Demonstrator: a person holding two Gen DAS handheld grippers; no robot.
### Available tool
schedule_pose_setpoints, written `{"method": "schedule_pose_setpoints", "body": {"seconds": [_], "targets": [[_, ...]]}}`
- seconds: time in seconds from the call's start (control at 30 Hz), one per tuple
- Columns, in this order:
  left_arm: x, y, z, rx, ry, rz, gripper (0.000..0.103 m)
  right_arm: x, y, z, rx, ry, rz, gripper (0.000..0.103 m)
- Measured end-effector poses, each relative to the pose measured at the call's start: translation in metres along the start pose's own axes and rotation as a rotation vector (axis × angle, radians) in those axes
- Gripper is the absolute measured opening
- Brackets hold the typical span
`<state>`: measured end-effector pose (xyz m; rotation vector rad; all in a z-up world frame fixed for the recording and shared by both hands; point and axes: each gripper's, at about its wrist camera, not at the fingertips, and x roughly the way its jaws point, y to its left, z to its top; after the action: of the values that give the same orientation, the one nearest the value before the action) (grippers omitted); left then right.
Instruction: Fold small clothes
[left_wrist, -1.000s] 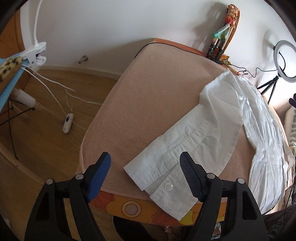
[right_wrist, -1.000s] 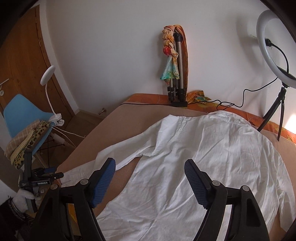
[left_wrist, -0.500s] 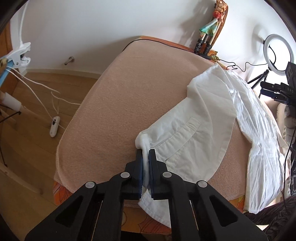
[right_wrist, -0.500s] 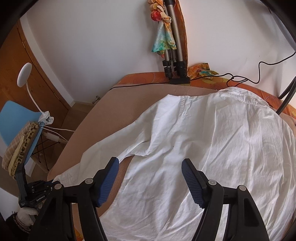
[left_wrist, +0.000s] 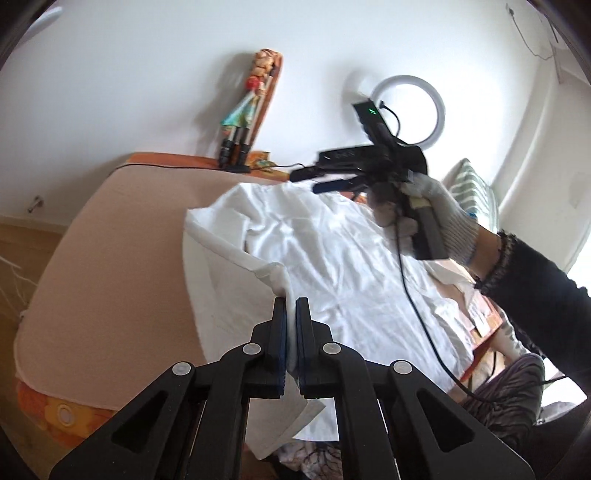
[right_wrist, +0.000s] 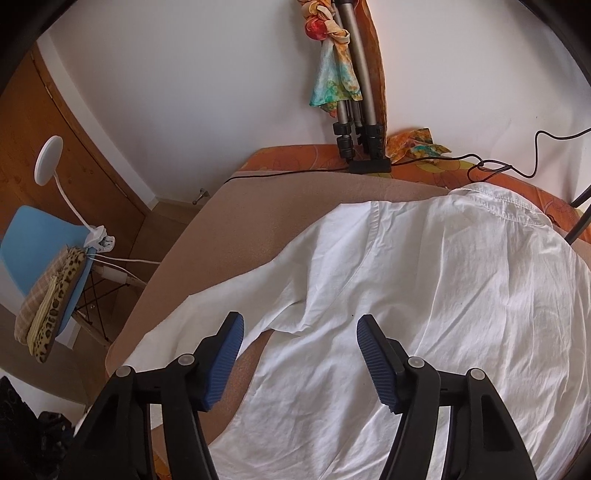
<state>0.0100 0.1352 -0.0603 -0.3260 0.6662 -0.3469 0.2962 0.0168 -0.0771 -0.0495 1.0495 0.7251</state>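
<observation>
A white shirt (left_wrist: 332, 258) lies back up on a tan towel-covered surface (left_wrist: 110, 251). My left gripper (left_wrist: 290, 306) is shut on the cuff end of the shirt's sleeve (left_wrist: 229, 243), lifted off the surface, with the sleeve draped from its jaws. In the right wrist view the shirt (right_wrist: 424, 288) spreads below my right gripper (right_wrist: 299, 332), whose jaws are closing, still apart above the armpit area with no cloth pinched. In the left wrist view the right gripper (left_wrist: 332, 177) shows, held by a gloved hand (left_wrist: 439, 210) over the shirt.
A folded tripod with a colourful scarf (right_wrist: 351, 85) leans on the wall at the far edge. A ring light (left_wrist: 406, 110) stands at the right. A blue chair (right_wrist: 40, 251) with cloths and a clip lamp (right_wrist: 50, 162) sits left on the wooden floor. Black cables (right_wrist: 498, 166) run across the far edge.
My left gripper shut on the sleeve cuff, then lifted it and carried it toward the shirt's body. My right gripper sank closer to the shirt and its jaws narrowed a little.
</observation>
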Motion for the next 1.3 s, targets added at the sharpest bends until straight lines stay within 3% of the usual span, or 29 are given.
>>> {"method": "schedule_pose_setpoints", "body": {"seconds": [0.13,0.27,0.47,0.57,0.63,0.73,0.77,0.8,1.0,1.1,1.2,1.23,1.27,1.3], "targets": [[0.025,-0.039,-0.016,0.092,0.095,-0.083,0.003,0.019,-0.008,0.022,0.029,0.042,0.056,0.067],[0.043,-0.05,-0.031,0.12,0.175,-0.101,0.003,0.049,-0.011,0.037,0.076,0.087,0.111,0.064],[0.037,-0.051,-0.037,0.127,0.178,-0.122,0.003,0.097,-0.009,0.042,0.053,0.168,0.042,0.057],[0.03,-0.05,-0.034,0.121,0.16,-0.136,0.003,0.114,-0.015,0.042,0.104,0.175,0.101,0.046],[0.027,-0.049,-0.033,0.108,0.15,-0.154,0.003,0.121,-0.013,0.044,0.099,0.171,0.095,0.04],[0.019,-0.052,-0.03,0.117,0.122,-0.171,0.003,0.127,-0.006,0.044,0.064,0.177,0.023,0.016],[0.017,-0.054,-0.029,0.124,0.113,-0.175,0.003,0.126,-0.005,0.043,0.054,0.174,0.01,0.001],[0.016,-0.057,-0.029,0.136,0.111,-0.176,0.003,0.123,-0.004,0.042,0.048,0.168,0.003,0.0],[0.028,-0.071,-0.04,0.213,0.176,-0.172,0.003,0.085,-0.026,0.034,0.057,0.087,-0.022,0.0],[0.035,-0.075,-0.047,0.235,0.219,-0.162,0.003,0.081,-0.043,0.019,0.059,0.105,-0.099,0.0],[0.037,-0.075,-0.051,0.229,0.261,-0.146,0.01,0.087,-0.05,0.009,0.007,0.164,-0.214,0.002],[0.036,-0.075,-0.053,0.229,0.269,-0.128,0.019,0.089,-0.049,0.007,-0.014,0.188,-0.254,0.005],[0.034,-0.072,-0.054,0.227,0.274,-0.108,0.025,0.087,-0.051,0.005,-0.035,0.198,-0.297,0.016],[0.03,-0.07,-0.056,0.223,0.269,-0.101,0.032,0.082,-0.049,0.005,-0.053,0.179,-0.32,0.033]]}}
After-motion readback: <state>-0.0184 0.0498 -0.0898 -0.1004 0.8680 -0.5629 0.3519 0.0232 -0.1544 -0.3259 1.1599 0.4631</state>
